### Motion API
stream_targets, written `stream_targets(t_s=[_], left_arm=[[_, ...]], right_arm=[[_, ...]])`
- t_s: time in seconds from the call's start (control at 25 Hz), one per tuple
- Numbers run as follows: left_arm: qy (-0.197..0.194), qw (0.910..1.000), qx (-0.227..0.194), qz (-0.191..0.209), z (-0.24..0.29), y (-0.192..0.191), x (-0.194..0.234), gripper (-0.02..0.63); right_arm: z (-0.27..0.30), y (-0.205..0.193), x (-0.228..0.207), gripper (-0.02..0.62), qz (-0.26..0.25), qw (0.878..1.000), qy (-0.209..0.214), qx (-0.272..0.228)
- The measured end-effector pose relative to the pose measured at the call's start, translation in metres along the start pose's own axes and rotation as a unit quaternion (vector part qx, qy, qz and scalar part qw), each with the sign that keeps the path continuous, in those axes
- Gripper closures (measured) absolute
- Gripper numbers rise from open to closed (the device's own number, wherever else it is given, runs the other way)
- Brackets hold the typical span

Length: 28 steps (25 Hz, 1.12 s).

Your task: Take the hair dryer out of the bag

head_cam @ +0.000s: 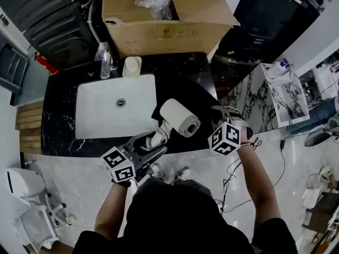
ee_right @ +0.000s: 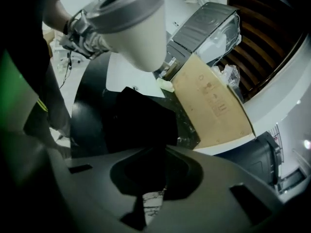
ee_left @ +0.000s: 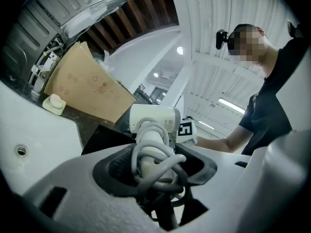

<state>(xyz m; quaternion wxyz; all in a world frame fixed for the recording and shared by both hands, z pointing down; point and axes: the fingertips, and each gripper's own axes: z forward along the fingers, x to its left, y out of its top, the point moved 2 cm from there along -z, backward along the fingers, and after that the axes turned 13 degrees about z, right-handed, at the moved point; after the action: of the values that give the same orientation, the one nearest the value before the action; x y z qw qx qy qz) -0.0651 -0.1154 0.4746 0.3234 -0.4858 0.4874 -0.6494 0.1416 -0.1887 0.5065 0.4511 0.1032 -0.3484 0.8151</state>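
The left gripper [ee_left: 155,165] clamps the hair dryer [head_cam: 179,118] by its wrapped handle at frame centre, clear of the black bag [ee_right: 138,118] that the right gripper [ee_right: 154,181] pinches; the grip bears on loose cord [ee_left: 154,152], so the dryer may slip.

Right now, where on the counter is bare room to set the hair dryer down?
The black counter left of the white sink is bare, as is the basin itself. Behind the sink, a bottle and a small white container crowd against the cardboard box; right of it lies the black bag.
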Motion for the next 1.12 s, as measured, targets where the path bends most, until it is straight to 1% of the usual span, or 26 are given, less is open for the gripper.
stream_targets(t_s=[0.12,0.16,0.24,0.32,0.48,0.56,0.64,0.76,0.84,0.92,1.0,1.08,1.12], left_arm=[[0.017,0.9998,0.005,0.008,-0.005,0.002,0.006,0.345],[0.026,0.9996,0.01,0.012,-0.006,0.001,0.008,0.345],[0.043,0.9987,0.021,0.02,-0.005,-0.002,0.012,0.345],[0.053,0.9979,0.027,0.026,-0.002,-0.004,0.014,0.345],[0.064,0.9968,0.024,0.041,0.001,0.003,0.015,0.345],[0.069,0.9962,0.023,0.049,0.004,0.007,0.015,0.345],[0.07,0.9957,0.023,0.057,0.007,0.011,0.015,0.345],[0.075,0.9949,0.02,0.065,0.01,0.019,0.017,0.345],[0.082,0.9941,0.016,0.07,0.011,0.024,0.018,0.345],[0.087,0.9933,0.011,0.075,0.013,0.029,0.02,0.345],[0.094,0.9924,0.007,0.079,0.014,0.033,0.022,0.345],[0.101,0.9916,0.003,0.081,0.015,0.036,0.024,0.345],[0.104,0.9913,0.0,0.081,0.015,0.038,0.024,0.345]], right_arm=[[-0.011,-0.001,0.041,0.551,0.038,0.999,0.036,0.002],[-0.009,0.001,0.057,0.525,0.046,0.997,0.054,0.005],[-0.005,0.004,0.085,0.434,0.058,0.994,0.09,0.016],[-0.007,0.007,0.099,0.364,0.076,0.991,0.111,0.016],[-0.029,0.016,0.107,0.345,0.102,0.987,0.121,-0.021],[-0.042,0.021,0.107,0.341,0.132,0.982,0.13,-0.045],[-0.055,0.025,0.108,0.337,0.178,0.97,0.149,-0.066],[-0.071,0.031,0.119,0.314,0.245,0.945,0.198,-0.084],[-0.081,0.038,0.122,0.314,0.278,0.931,0.212,-0.106],[-0.089,0.043,0.117,0.314,0.311,0.917,0.209,-0.133],[-0.095,0.047,0.107,0.314,0.341,0.904,0.197,-0.163],[-0.101,0.052,0.096,0.324,0.355,0.897,0.179,-0.191],[-0.105,0.055,0.092,0.364,0.356,0.897,0.168,-0.201]])
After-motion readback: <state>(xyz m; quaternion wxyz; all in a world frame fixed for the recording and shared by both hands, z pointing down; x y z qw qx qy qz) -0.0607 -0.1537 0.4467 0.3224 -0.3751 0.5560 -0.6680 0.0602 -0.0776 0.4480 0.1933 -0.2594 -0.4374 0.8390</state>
